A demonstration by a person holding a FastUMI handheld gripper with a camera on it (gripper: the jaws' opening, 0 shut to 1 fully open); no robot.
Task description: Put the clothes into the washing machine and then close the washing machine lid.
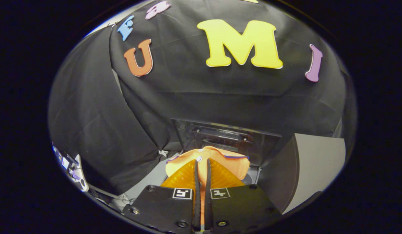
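Observation:
My gripper [201,162] is shut on an orange garment [232,164] with a thin purple trim; the cloth is pinched between both fingers and bunches up just ahead of them. Beyond the garment stands the washing machine's raised dark lid [220,138], tilted up against the black cloth wall. A bit of the machine's grey top [155,177] shows to the left of the garment, and part of its opening rim [253,177] to the right. The drum itself is hidden under the garment and my fingers.
A grey panel [318,165] stands to the right of the machine. At the far left, low down, lies a clutter of small white and purple items [72,170]. Black cloth encloses the space behind and to the left.

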